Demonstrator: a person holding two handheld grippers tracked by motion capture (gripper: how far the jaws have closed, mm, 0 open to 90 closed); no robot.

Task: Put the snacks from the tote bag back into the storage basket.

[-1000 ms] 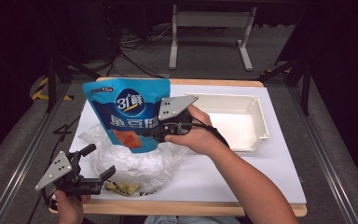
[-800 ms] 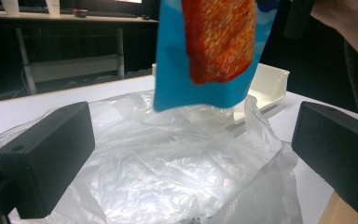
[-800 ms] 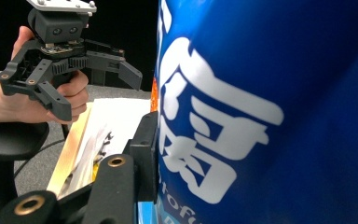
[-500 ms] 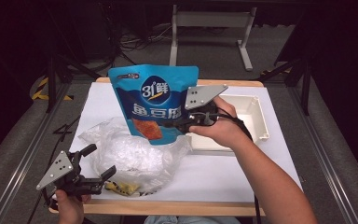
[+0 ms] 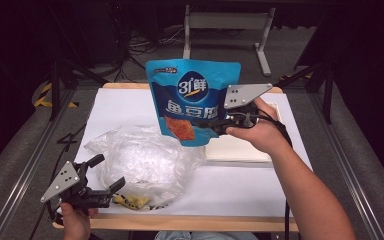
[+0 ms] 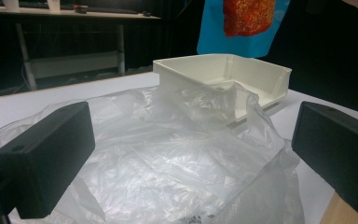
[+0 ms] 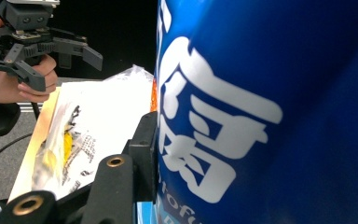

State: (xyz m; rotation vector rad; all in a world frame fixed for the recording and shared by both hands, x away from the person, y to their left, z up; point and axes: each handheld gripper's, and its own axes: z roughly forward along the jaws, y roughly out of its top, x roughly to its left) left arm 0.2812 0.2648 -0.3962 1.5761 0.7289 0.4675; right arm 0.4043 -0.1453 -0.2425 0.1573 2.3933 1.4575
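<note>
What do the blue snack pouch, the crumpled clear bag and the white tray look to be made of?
Blue snack pouch: likely glossy printed plastic film; it shows sheen and flexes in the shut right gripper.
Crumpled clear bag: thin translucent plastic film, wrinkled and letting light through.
White tray: apparently rigid matte plastic, with smooth moulded walls and rounded corners.

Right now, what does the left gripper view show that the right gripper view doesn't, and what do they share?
Left gripper view alone: the cream tray standing on the white table beyond the crumpled clear plastic bag, and the left gripper with its own jaws wide apart around that bag, not pressing it.
Right gripper view alone: the white lettering on the blue snack pouch, the right gripper's jaws clamped on the pouch, yellow items inside the plastic bag, and the person's hand holding the other gripper.
Both: the plastic bag, the blue pouch and the table.
</note>
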